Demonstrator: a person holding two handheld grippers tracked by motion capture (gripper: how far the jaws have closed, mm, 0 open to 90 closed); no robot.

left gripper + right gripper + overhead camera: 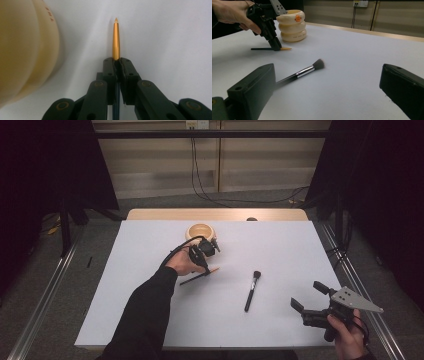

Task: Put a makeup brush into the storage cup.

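A thin brush with a black handle and a gold-orange tip lies on the white table. My left gripper points down at it and is shut on it near the gold part; the jaws pinch it from both sides. A cream ridged cup stands just behind that gripper, looming at the left in the left gripper view. A black makeup brush with a silver ferrule lies mid-table. My right gripper hovers at the front right, open and holding nothing.
The white sheet covers the table, and a wooden strip shows along its back edge. Metal rails run along both sides. Cables hang down the back wall. Dark curtains flank the table.
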